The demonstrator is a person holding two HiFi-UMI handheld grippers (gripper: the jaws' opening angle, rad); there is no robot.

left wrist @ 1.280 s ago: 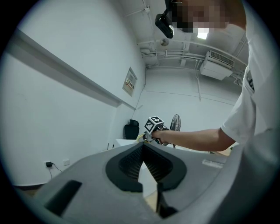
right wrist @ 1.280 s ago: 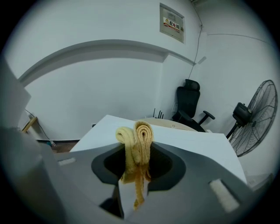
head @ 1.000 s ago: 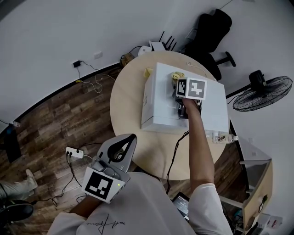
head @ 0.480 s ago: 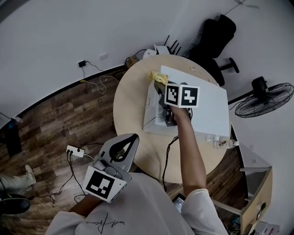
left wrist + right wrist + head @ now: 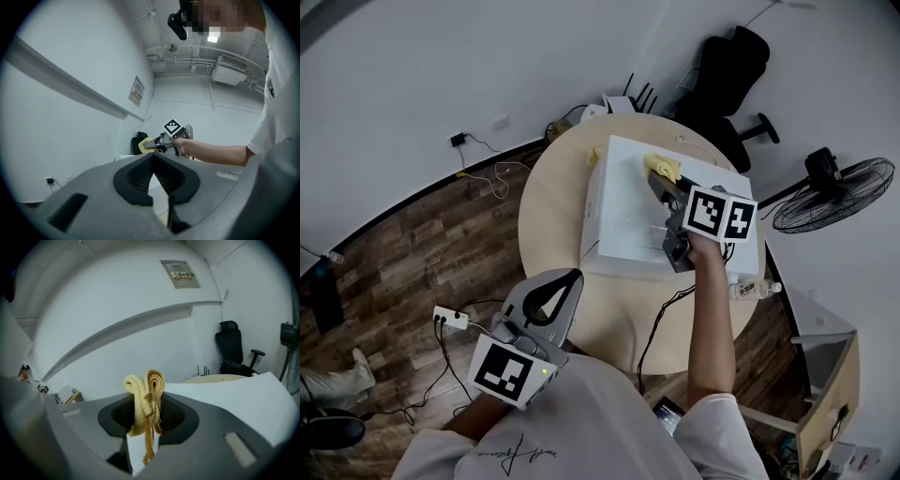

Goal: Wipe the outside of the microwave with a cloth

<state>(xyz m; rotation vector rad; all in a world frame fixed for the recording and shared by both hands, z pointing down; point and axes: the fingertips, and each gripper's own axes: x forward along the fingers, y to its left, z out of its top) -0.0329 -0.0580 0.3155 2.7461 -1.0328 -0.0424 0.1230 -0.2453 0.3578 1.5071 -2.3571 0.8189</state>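
i count two grippers, one cloth, one microwave. at the lower left of the head view one white power strip lies on the wood floor. just right of it my left gripper hangs off the table, tips pressed together with nothing between them. the one round table carries the white microwave at the frame's centre. the yellow cloth sits on the microwave's top near its far edge, pinched in my right gripper; folded loops stick up between the pads. one clear bottle lies at the table's right edge, its label too small to read. one black office chair stands at the upper right and one floor fan at the far right. one wall sign has print i cannot read.
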